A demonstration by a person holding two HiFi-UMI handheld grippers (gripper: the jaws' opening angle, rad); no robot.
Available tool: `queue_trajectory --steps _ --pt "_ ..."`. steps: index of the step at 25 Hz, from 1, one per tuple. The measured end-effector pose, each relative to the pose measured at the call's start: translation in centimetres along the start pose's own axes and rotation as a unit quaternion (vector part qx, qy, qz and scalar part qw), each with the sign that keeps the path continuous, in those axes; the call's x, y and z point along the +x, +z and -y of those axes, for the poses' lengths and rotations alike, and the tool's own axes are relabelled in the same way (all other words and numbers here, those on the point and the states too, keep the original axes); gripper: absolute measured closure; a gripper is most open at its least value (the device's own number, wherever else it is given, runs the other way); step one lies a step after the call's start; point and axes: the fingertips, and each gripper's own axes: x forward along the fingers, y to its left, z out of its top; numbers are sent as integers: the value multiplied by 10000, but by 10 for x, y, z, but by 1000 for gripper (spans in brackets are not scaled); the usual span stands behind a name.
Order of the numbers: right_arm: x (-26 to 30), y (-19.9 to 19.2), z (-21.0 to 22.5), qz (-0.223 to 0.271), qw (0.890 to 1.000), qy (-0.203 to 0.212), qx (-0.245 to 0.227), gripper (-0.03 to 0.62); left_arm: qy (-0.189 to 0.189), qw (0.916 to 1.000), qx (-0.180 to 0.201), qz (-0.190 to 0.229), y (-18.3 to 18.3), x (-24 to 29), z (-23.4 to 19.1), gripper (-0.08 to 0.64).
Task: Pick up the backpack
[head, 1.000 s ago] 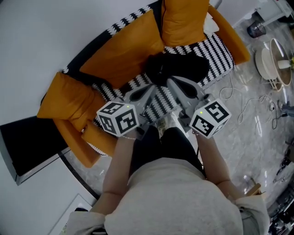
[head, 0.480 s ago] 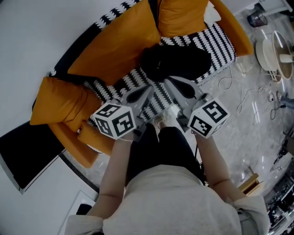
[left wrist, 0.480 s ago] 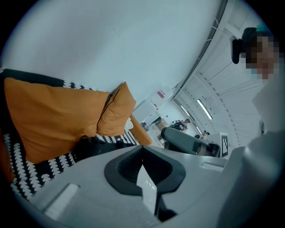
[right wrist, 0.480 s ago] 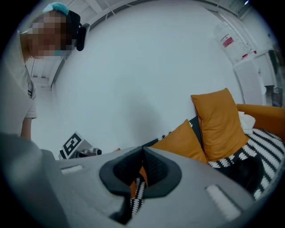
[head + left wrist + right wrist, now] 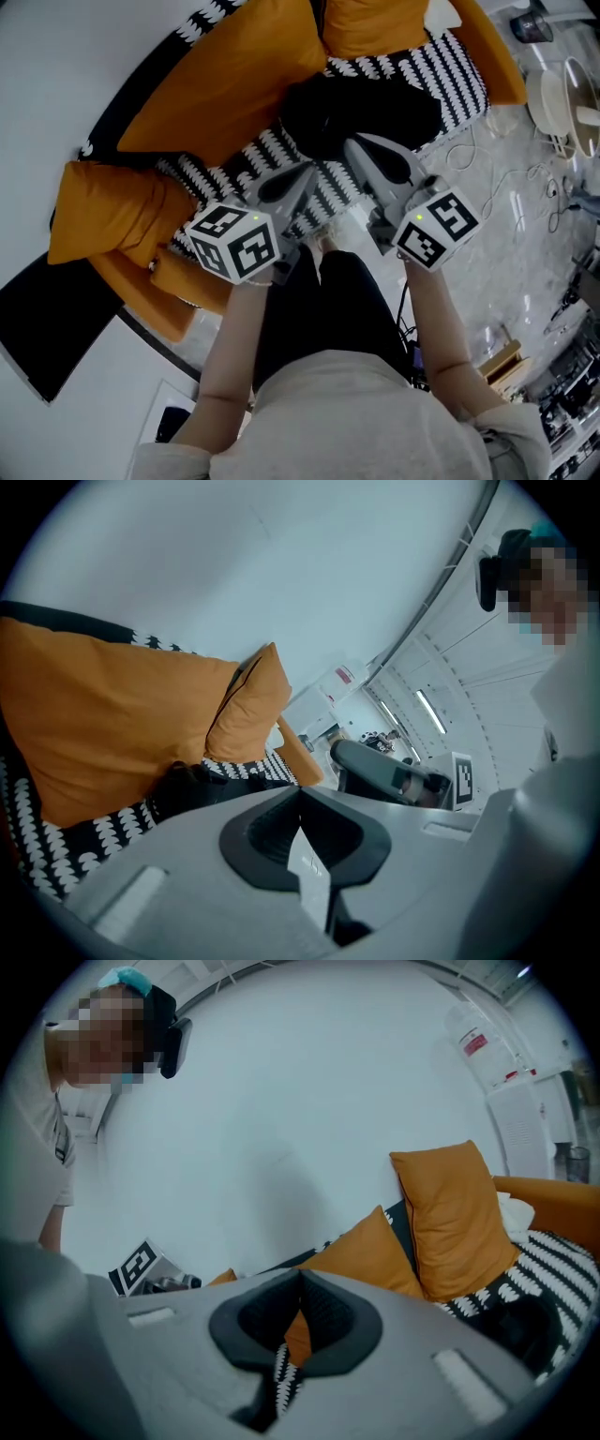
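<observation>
The black backpack [image 5: 361, 112] lies slumped on the sofa's black-and-white patterned seat [image 5: 450, 80]. It shows as a dark heap in the left gripper view [image 5: 202, 785] and at the lower right of the right gripper view [image 5: 525, 1321]. My left gripper [image 5: 305, 175] is shut and empty, its tip over the seat just short of the backpack's near left edge. My right gripper [image 5: 356, 147] is also shut with nothing held, its tip at the backpack's near edge; I cannot tell whether it touches. In each gripper's own view, left [image 5: 300, 791] and right [image 5: 300, 1275], the jaws meet at the tip.
Orange cushions [image 5: 230, 80] line the sofa back, with orange armrests at the left [image 5: 108, 211] and right [image 5: 502, 66]. Cables [image 5: 511, 202] trail over the marble floor on the right near a white appliance [image 5: 562, 108]. The person's legs [image 5: 323, 309] stand close to the seat's front edge.
Both grippers have sunk and moved forward toward the sofa. Their tips now lie closer to the backpack. The jaws have stayed shut.
</observation>
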Motion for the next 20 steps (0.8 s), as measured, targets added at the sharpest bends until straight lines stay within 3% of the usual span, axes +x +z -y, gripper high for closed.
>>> queue_trajectory --steps 5,9,20 --pt "21 -18 3 -154 9998 115 -104 589 -36 9998 -175 -21 -13 14 -15 555" --pt "32 -30 14 -220 9997 58 -127 589 152 9995 -282 71 -20 21 -37 555" --pt "61 -94 33 -531 9985 -96 136 589 289 9985 -430 172 -37 31 -93 556"
